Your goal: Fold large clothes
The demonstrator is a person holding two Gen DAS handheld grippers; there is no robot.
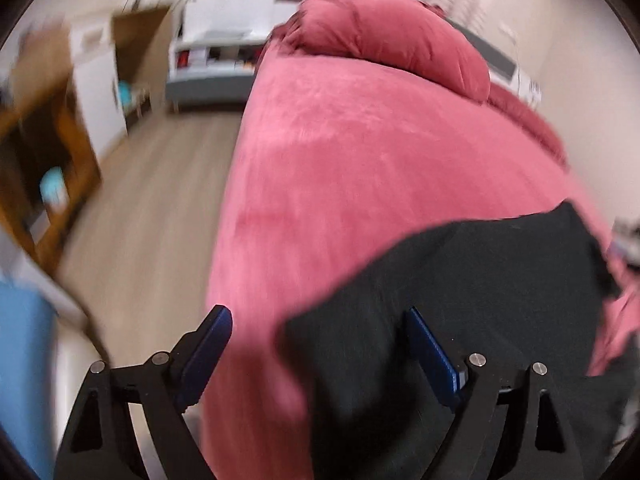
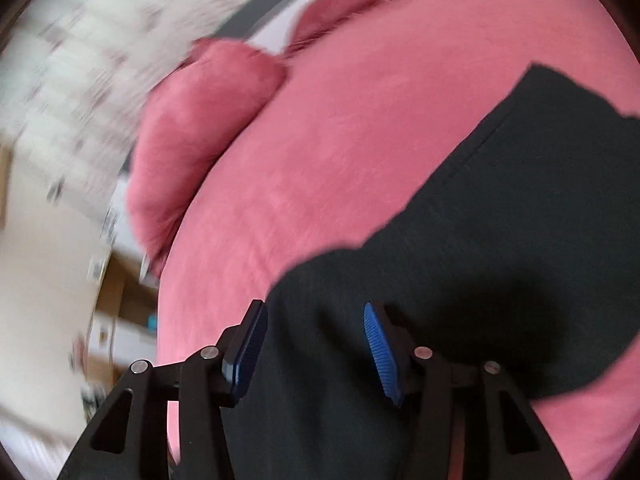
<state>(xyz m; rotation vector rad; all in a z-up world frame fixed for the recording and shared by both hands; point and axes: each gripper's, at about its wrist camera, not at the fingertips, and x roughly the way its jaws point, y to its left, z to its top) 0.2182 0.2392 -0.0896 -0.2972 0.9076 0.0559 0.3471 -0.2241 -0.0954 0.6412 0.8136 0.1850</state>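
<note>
A black garment (image 1: 472, 292) lies spread on a pink bed cover (image 1: 360, 152). My left gripper (image 1: 318, 316) is open and empty, with blue pads, above the garment's left corner at the bed's near edge. In the right wrist view the same black garment (image 2: 480, 248) covers the lower right of the pink bed cover (image 2: 360, 128). My right gripper (image 2: 316, 312) is open and empty just above the garment's near edge. Both views are motion-blurred.
A pink pillow (image 1: 384, 32) lies at the head of the bed and also shows in the right wrist view (image 2: 200, 128). Left of the bed are wood floor (image 1: 152, 208), a wooden shelf unit (image 1: 44, 160) and a white cabinet (image 1: 216, 36).
</note>
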